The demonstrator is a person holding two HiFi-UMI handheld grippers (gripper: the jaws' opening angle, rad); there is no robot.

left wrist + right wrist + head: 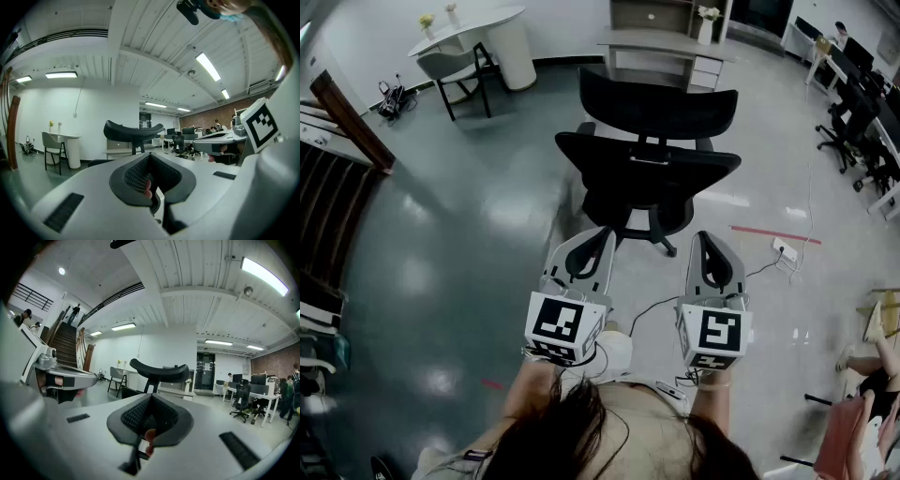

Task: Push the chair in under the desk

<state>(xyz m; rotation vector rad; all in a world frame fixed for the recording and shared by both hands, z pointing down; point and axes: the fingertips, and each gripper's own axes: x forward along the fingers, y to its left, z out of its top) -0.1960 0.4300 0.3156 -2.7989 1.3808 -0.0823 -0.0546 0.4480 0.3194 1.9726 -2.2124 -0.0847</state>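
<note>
Grey floor (459,244), black chair (652,164) beyond two closed hand-held grippers (602,232) (705,236)

Office chair (649,173): seat and most of the wheeled base hidden behind its own backrest in the head view; in the 2 gripper views all but the headrest lies behind the left gripper (150,155) and the right gripper (151,398). Desk (667,42): shelving above cut by the top edge; lower part partly screened by the chair. Seated person (874,375): cut off at the right edge. Distant workstations (248,397): people there too small to detail. Vases (436,19) on the side table: contents too small to tell.
</note>
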